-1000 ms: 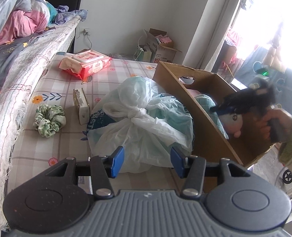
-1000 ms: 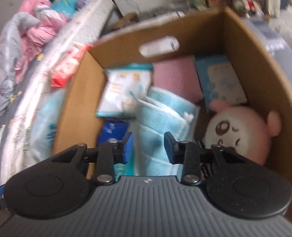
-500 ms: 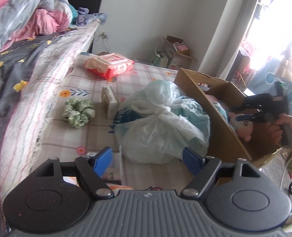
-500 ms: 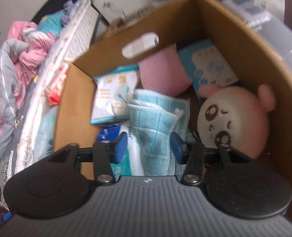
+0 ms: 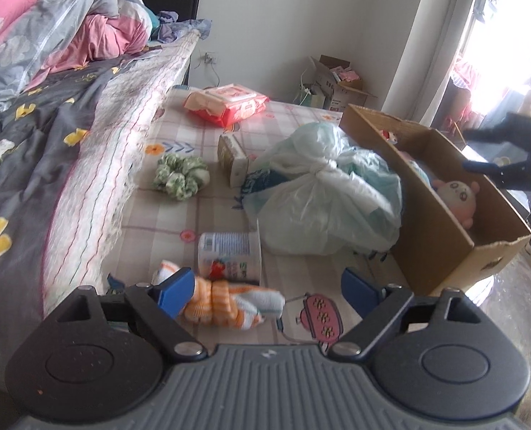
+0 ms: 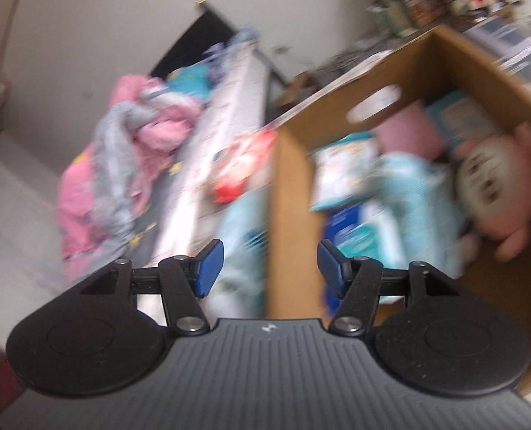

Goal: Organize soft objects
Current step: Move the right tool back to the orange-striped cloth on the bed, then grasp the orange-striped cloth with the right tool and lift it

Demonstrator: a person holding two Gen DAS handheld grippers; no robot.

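Plush toy (image 6: pixel 498 186): newly dropped in box (image 6: pixel 290 193); right gripper (image 6: pixel 270 267) opening, empty, withdrawn. Left gripper (image 5: pixel 261 288) opening, empty, over striped cloth (image 5: pixel 229 302).

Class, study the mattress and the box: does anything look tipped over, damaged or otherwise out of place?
Yes. A white bottle lies on its side by the striped socks, and the cardboard box has a torn near corner.
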